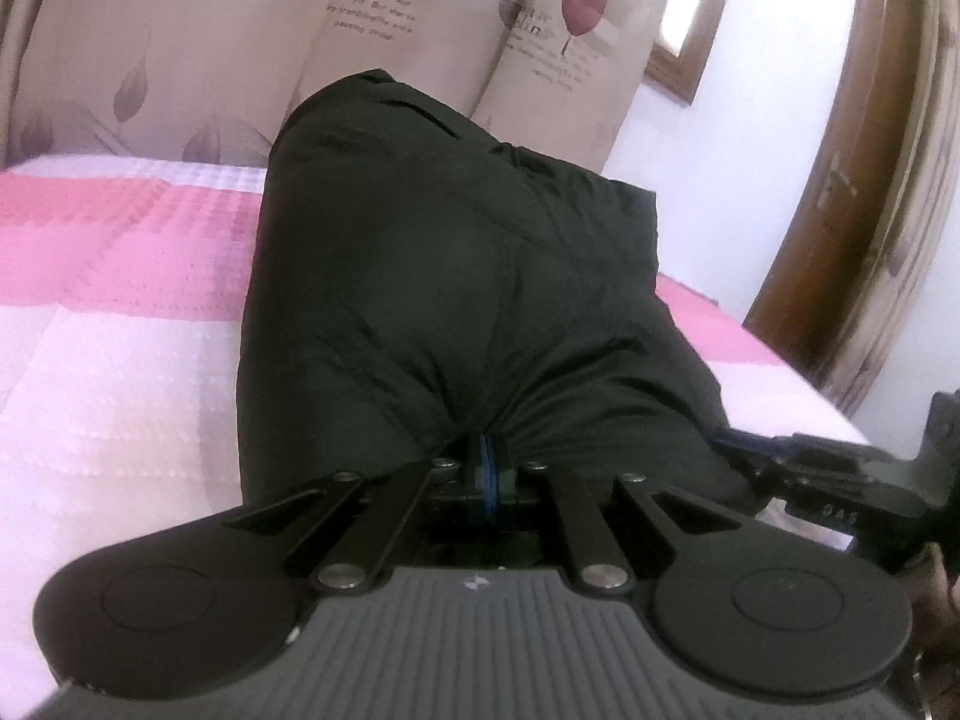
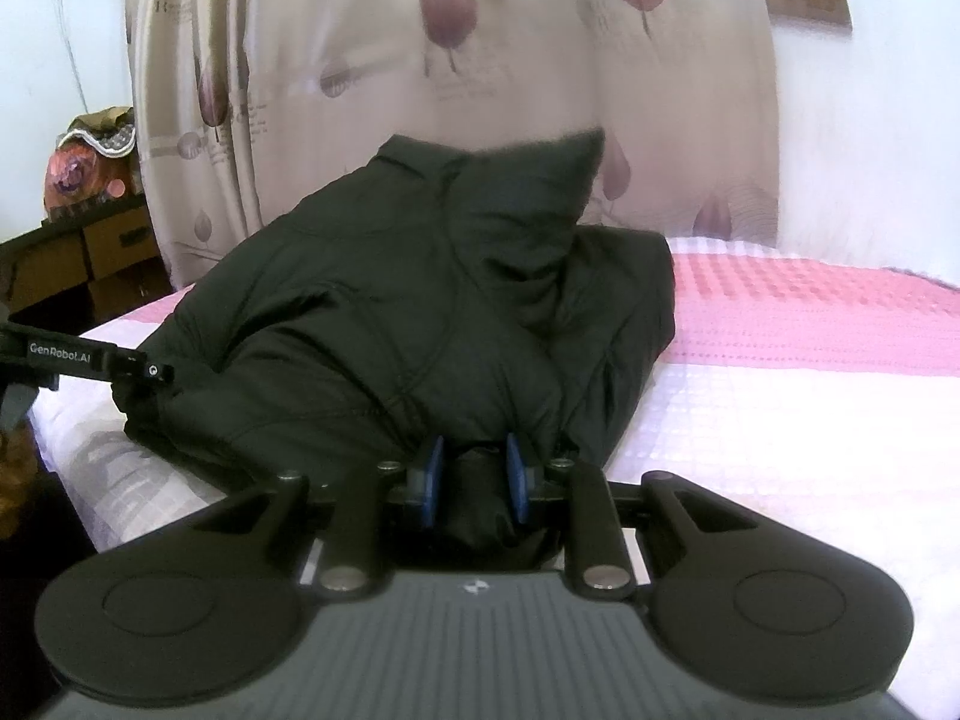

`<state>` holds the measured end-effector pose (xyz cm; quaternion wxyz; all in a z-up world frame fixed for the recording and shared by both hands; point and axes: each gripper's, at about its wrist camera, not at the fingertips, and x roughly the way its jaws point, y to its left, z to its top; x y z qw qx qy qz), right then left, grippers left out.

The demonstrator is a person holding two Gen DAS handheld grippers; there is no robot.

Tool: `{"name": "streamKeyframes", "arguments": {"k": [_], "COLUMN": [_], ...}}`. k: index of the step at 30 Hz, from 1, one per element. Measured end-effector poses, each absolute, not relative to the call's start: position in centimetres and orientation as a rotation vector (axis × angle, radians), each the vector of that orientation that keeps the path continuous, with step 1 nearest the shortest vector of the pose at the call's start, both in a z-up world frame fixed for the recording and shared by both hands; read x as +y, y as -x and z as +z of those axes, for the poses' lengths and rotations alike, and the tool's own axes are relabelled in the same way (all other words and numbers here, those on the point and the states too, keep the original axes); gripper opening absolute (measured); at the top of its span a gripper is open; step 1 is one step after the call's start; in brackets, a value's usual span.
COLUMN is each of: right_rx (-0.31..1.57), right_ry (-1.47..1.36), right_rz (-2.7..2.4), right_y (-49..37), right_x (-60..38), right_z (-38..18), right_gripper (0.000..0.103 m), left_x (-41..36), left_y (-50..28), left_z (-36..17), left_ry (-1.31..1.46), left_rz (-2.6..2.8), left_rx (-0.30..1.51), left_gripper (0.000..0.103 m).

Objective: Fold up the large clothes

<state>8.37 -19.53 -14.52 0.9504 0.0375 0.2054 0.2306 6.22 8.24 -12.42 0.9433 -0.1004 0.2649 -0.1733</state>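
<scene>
Black padded jacket (image 1: pixel 444 276) heaped on the bed (image 1: pixel 120 324), on its pink-and-white checked cover, leaf-print curtain (image 1: pixel 198 48) behind at 12 o'clock. Left tongs (image 1: pixel 487 468) pinched tight on a fold of the jacket's near edge. Right tongs (image 2: pixel 474 474) narrow, blue pads (image 2: pixel 515 474) gripping a bunched wad of the jacket. Wooden drawers (image 2: pixel 78 264) at 9 o'clock in the right wrist view.
</scene>
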Motion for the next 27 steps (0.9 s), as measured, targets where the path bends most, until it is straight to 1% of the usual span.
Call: {"name": "streamKeyframes", "arguments": {"k": [6,27], "right_rx": [0.407,0.399], "right_ry": [-0.061,-0.06], "right_rz": [0.455,0.446], "right_y": [-8.1,-7.7], "right_x": [-19.2,-18.9], "right_z": [-14.6,-14.5], "right_gripper": [0.022,0.024], "left_x": [7.0,5.7], "left_y": [-5.7,-5.2], "left_z": [-11.8,-11.2], "left_ry": [0.125,0.046], "left_rz": [-0.32,-0.275], "left_rx": [0.536,0.531], "left_gripper": [0.012,0.012]}}
